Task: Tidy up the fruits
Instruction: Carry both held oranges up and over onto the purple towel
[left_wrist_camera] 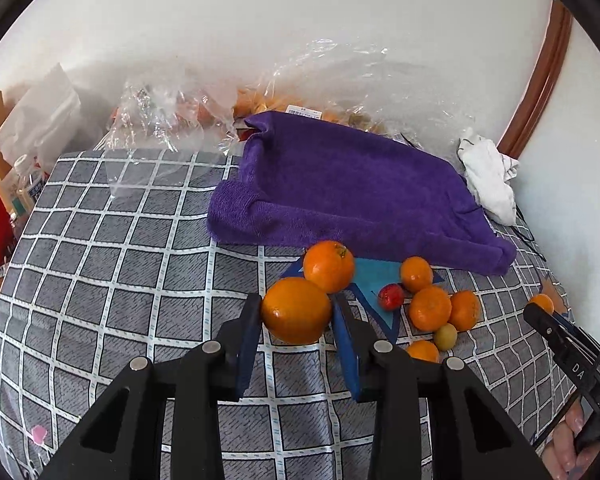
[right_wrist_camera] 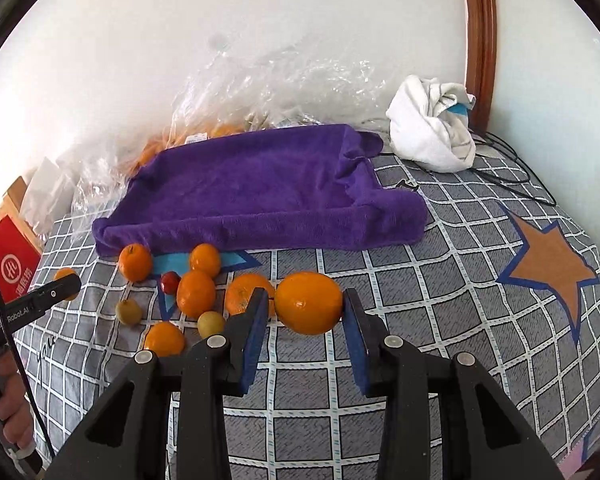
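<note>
Left wrist view: the left gripper (left_wrist_camera: 296, 312) has an orange (left_wrist_camera: 296, 310) pinched between its two blue pads, the jaws parted only as wide as the fruit. Just behind it a second orange (left_wrist_camera: 329, 266) lies on the checked bedspread (left_wrist_camera: 100, 280). To its right sit four more orange fruits in a loose cluster, with one small red fruit (left_wrist_camera: 391, 296) and one yellow-green fruit (left_wrist_camera: 445, 336) among them.

Right wrist view: the right gripper (right_wrist_camera: 309, 305) likewise holds an orange fruit (right_wrist_camera: 309, 303) clamped between its pads, jaws closed to the fruit's width. Left of it on the bedspread lie five loose orange fruits, one red fruit and two yellow-green ones (right_wrist_camera: 211, 323). The tip of the other gripper shows at the far left edge, with a further orange behind it.

Behind the fruit in both views lies one purple towel (right_wrist_camera: 252, 184), draped so that it has raised edges. Beyond it, crumpled clear plastic bags (right_wrist_camera: 260, 92) rest against the wall. One bunched white cloth (right_wrist_camera: 432, 124) sits to the right of the towel, with a black cable (right_wrist_camera: 512, 184) trailing beside it. One orange star (right_wrist_camera: 556, 264) is printed on the bedspread at right.
</note>
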A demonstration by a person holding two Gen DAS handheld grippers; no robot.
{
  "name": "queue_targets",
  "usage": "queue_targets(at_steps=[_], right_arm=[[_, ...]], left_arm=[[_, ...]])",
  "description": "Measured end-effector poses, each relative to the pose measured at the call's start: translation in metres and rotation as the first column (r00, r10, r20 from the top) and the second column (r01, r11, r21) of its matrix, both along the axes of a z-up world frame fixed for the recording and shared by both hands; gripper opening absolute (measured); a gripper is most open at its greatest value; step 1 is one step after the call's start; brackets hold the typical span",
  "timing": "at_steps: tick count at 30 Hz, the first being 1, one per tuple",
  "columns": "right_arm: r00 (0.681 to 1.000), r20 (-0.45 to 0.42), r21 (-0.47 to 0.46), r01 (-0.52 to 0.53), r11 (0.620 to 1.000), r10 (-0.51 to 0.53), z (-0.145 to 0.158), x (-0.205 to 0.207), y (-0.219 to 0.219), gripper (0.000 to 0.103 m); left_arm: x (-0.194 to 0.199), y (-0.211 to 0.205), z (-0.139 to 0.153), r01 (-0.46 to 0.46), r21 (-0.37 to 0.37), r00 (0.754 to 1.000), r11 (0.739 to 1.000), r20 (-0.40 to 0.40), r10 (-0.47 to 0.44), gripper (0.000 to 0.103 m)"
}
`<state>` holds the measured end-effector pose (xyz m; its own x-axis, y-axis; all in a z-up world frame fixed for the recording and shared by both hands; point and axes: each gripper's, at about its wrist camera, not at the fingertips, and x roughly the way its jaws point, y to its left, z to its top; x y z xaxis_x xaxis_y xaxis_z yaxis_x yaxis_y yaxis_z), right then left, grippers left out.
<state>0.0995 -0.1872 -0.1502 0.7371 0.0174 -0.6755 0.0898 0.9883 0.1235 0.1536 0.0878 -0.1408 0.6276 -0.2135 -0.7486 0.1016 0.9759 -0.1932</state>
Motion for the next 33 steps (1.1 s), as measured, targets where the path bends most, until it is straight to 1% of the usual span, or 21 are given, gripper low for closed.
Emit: queue_targets(at_steps=[3,6,8,13,17,21,25,28,33], right_arm=[[1.000,-0.007,-0.007,0.023,1.000,-0.023,0.001,0.001,0.003,0.037],[0.999,-0.010,-0.018,0.040,0.999,-0.041,0.003,0.002,0.005,0.037],[0.999,-0.006,-0.013,0.048,0.999,-0.048,0.006,0.002,0.005,0.037],[0.999,0.019,-0.043,0.045,0.998,-0.044,0.014,0.005,0.011,0.037],[1.000,0.023,-0.043,0.015,0.999,-0.015,0.016,0.010,0.013,0.037],[0.999,0.015,-0.043,-0.028,0.999,0.029,0.015,0.019,0.015,0.037],[0.998,0.010,-0.061,-0.068,0.996,0.069,0.017,0.030,0.018,0.037],[0.996,0.007,-0.070,-0.084,0.994,0.085,0.025,0.041,0.018,0.037],[0.995,0.033,-0.079,-0.091,0.993,0.094,0.036,0.066,0.014,0.037]], left_arm=[[0.004,-0.003,-0.001,0.024,0.017,1.000,1.000,0.000,-0.024,0.033],[0.008,-0.002,-0.001,0.044,0.000,0.999,0.999,-0.009,-0.044,0.033],[0.011,-0.002,-0.002,0.051,0.003,0.999,0.999,-0.018,-0.051,0.033],[0.013,0.002,0.000,0.039,-0.034,0.999,0.999,-0.024,-0.040,0.033],[0.010,0.005,0.005,-0.001,-0.024,1.000,1.000,-0.003,0.000,0.033],[0.008,0.007,0.016,-0.041,-0.036,0.999,0.998,0.021,0.042,0.033],[0.014,0.008,0.031,-0.069,-0.030,0.996,0.997,0.045,0.071,0.033],[0.025,0.006,0.044,-0.077,-0.020,0.995,0.997,0.067,0.078,0.033],[0.050,-0.001,0.057,-0.078,0.000,0.992,0.997,0.098,0.078,0.033]])
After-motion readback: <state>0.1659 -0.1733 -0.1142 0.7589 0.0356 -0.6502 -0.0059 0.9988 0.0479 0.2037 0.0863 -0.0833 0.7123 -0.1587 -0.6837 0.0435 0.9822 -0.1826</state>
